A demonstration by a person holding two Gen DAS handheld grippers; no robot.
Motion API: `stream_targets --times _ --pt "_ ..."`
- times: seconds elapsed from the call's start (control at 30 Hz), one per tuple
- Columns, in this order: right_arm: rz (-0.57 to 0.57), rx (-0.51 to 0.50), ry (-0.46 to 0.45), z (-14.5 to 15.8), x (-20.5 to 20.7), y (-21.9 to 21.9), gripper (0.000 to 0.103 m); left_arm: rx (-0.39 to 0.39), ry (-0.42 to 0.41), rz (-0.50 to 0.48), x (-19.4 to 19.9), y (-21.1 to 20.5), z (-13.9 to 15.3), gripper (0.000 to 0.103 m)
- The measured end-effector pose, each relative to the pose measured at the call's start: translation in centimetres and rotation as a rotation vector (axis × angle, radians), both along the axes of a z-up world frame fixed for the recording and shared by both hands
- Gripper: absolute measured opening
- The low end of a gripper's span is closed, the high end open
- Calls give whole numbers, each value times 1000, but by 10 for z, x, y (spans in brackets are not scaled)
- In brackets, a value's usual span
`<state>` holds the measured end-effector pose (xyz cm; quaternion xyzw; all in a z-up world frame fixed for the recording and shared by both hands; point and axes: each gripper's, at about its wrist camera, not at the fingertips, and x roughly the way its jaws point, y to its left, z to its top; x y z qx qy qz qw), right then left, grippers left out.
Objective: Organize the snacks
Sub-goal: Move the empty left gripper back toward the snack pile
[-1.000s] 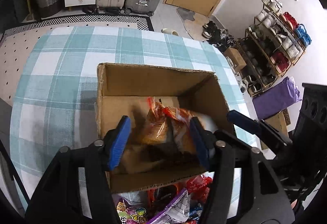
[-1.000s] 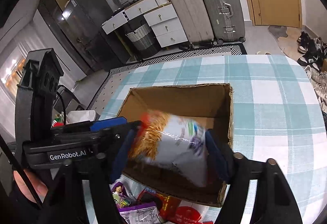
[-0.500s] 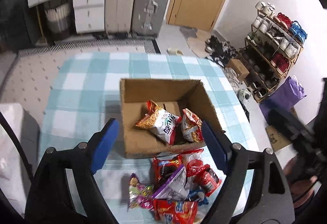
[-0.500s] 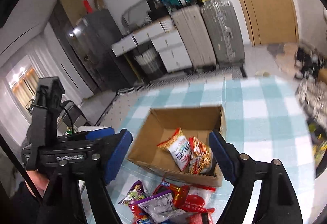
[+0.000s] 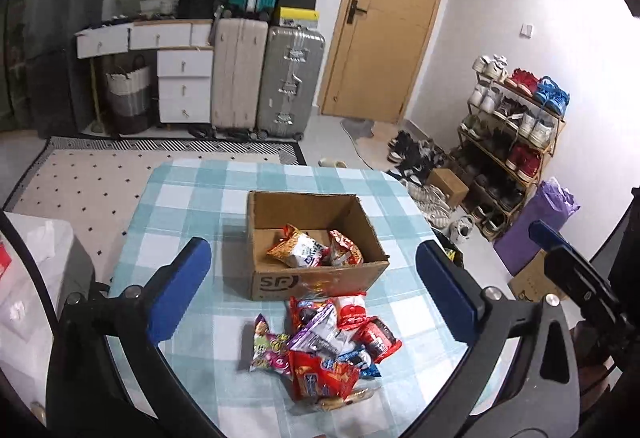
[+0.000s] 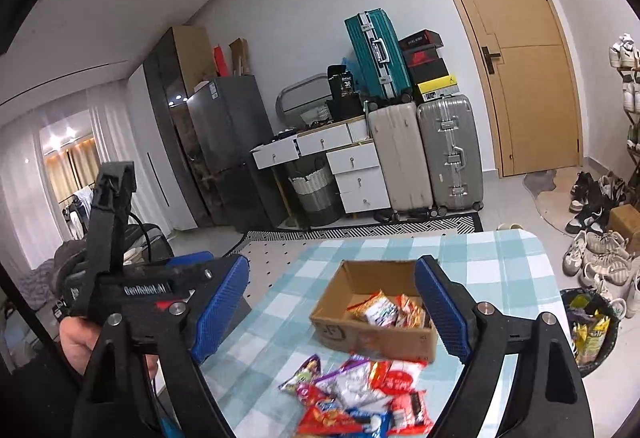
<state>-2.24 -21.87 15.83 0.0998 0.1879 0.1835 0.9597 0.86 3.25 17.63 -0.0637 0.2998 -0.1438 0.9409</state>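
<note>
An open cardboard box (image 5: 280, 280) stands on the checked tablecloth (image 5: 192, 198) and holds two snack bags (image 5: 298, 250). A heap of several snack packets (image 5: 324, 354) lies on the cloth in front of the box. My left gripper (image 5: 316, 290) is open and empty, held high above the heap. My right gripper (image 6: 332, 312) is also open and empty, raised well back from the box (image 6: 348, 332); the bags in the box (image 6: 384, 312) and the heap (image 6: 360, 398) show between its fingers. The left gripper's body (image 6: 120, 278) shows at the left of the right wrist view.
Suitcases (image 5: 264, 78) and white drawers (image 5: 184, 82) stand against the far wall beside a wooden door (image 5: 384, 22). A shoe rack (image 5: 516, 130) and a purple bag (image 5: 536, 226) are to the right. A waste bin (image 6: 588, 330) sits by the table's right side.
Both grippers let go of their snack bags into the box, opened wide, and pulled up and back from it. The whole table and the packet heap have come into view.
</note>
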Motion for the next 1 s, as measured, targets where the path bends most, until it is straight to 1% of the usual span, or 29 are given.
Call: stream_targets --times 0.1,0.2,0.3,0.47,0.53,0.67,0.77,0.83,0.93,1.0 --pt "-5 -21 -15 -6 -23 6 87 39 -59 14 -32 3 -4 102" --pt "-7 -35 -38 -15 -37 11 94 82 -110 31 -63 7 -16 102" --pt "-27 -52 -65 -25 -50 14 102 109 -132 41 -86 9 -33 102" --pt "-32 -43 -58 -48 -63 14 102 132 -141 29 -103 4 -60 102" --pt "-42 -54 -53 -60 -65 14 102 149 -162 27 -112 2 -69 102" --pt "-38 -57 -33 -85 -62 16 102 154 -171 25 -103 -5 -84 102" --pt "-36 -62 -6 -106 -58 18 102 120 -178 46 -101 -3 -95 102" --pt "-27 -41 12 -119 -56 17 102 102 -170 51 -97 -1 -106 102" --pt "-3 -31 37 -136 -51 21 102 102 -149 48 -89 -2 -123 102" --pt "18 -52 48 -147 -47 26 102 116 -147 50 -85 -4 -134 102"
